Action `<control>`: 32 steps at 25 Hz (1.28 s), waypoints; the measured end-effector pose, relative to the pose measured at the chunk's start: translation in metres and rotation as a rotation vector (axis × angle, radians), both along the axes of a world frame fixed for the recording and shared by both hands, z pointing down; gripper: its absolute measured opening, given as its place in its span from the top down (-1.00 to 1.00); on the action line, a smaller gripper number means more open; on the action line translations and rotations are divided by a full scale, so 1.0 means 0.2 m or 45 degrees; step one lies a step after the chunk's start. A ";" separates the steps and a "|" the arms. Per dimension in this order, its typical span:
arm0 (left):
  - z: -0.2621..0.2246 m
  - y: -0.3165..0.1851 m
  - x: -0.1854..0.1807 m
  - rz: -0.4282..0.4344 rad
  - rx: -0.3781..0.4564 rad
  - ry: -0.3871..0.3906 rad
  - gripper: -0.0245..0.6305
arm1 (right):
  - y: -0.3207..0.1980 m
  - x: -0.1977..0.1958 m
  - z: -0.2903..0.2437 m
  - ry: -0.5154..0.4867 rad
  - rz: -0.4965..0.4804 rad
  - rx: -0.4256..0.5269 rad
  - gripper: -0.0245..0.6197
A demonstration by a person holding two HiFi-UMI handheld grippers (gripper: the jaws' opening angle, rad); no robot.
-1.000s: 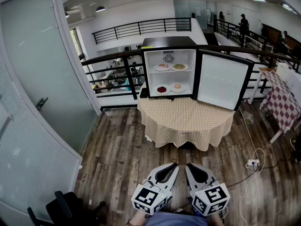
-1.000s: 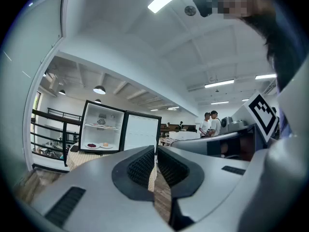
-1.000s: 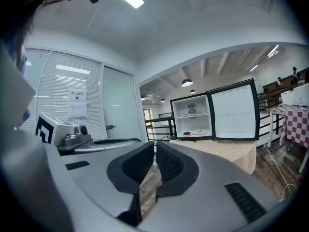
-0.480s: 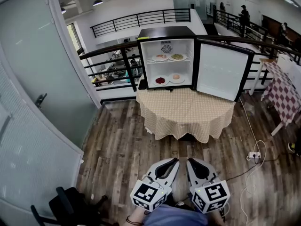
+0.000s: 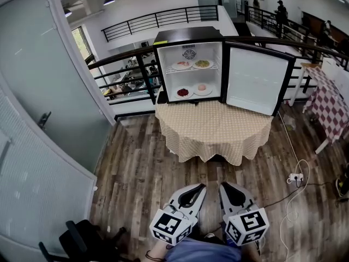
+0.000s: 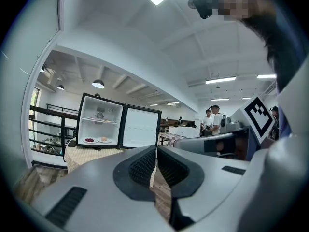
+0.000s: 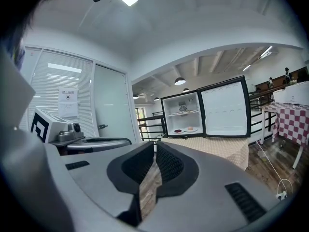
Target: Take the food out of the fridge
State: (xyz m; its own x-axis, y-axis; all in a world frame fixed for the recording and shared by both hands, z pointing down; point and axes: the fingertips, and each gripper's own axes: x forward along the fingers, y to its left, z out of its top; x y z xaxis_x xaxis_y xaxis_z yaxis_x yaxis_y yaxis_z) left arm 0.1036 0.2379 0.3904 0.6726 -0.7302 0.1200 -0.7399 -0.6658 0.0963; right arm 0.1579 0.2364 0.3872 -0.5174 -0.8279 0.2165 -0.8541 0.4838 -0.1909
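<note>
A small black fridge [image 5: 188,36] stands on a round table [image 5: 212,132] with its door [image 5: 253,81] swung open to the right. Two plates of food [image 5: 192,65] rest on its upper shelf. On the fridge floor a plate of dark red food [image 5: 184,93] lies beside a plate with a bun [image 5: 202,88]. My left gripper [image 5: 202,186] and right gripper [image 5: 221,186] are held low and side by side, well short of the table, both shut and empty. The fridge [image 6: 99,127] [image 7: 182,114] shows far ahead in both gripper views.
The table wears a checked beige cloth. A frosted glass wall and door [image 5: 38,75] run along the left. A black railing [image 5: 122,75] passes behind the fridge. A red-checked table [image 5: 332,105] stands at right, a power strip and cable [image 5: 295,177] lie on the wooden floor, and an office chair [image 5: 82,244] is at lower left.
The fridge and table sit a little lower and larger in the head view, as I have come slightly closer. Both grippers stay shut in the same pose.
</note>
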 end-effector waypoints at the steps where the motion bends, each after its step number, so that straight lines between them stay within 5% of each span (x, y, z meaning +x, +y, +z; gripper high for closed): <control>1: 0.00 -0.02 -0.01 -0.001 -0.004 0.000 0.86 | -0.02 0.00 0.00 -0.003 0.000 -0.005 0.83; 14: 0.03 -0.53 -0.16 0.019 -0.010 -0.022 0.86 | -0.53 -0.15 0.02 0.009 0.019 -0.037 0.83; 32: 0.02 -1.30 -0.65 0.093 -0.022 -0.007 0.86 | -1.30 -0.56 0.06 -0.005 0.125 -0.126 0.83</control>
State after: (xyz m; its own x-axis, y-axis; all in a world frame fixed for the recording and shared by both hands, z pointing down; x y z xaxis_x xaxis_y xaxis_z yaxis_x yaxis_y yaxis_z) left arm -0.0260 -0.0224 0.3945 0.7236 -0.6768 0.1356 -0.6898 -0.7165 0.1043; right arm 0.0458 -0.0228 0.3997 -0.4359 -0.8492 0.2979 -0.8955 0.3765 -0.2372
